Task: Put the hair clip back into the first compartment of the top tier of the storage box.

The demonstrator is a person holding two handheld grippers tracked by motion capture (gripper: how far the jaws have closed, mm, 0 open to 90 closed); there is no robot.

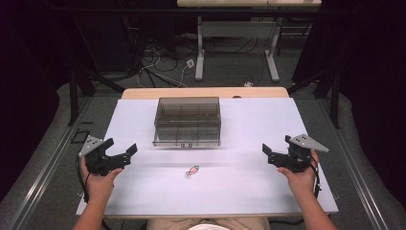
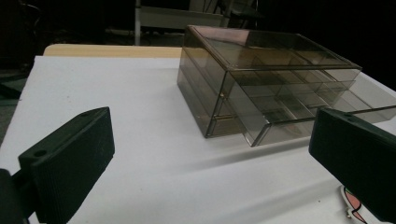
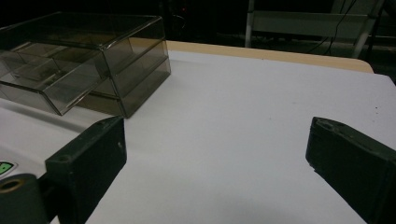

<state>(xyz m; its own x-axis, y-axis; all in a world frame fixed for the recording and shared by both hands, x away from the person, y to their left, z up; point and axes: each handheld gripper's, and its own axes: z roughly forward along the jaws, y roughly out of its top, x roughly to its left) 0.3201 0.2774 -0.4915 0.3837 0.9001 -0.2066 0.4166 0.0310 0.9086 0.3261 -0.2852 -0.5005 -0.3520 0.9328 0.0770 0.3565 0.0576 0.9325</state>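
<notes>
Risk: carrot sticker (image 1: pixel 192 170) lies flat at frame centre on bench (image 1: pixel 249 191); my left tool (image 1: pixel 119 155) and right tool (image 1: pixel 274 154), both released and empty, may skid over it.

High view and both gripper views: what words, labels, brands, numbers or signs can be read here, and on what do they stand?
None can be read.
Carrot-shaped sticker: a picture, no lettering to make out.
Smoky plastic drawer box: a small dark mark on its front edge, too small to read.
Left gripper and right gripper: no markings show.
</notes>
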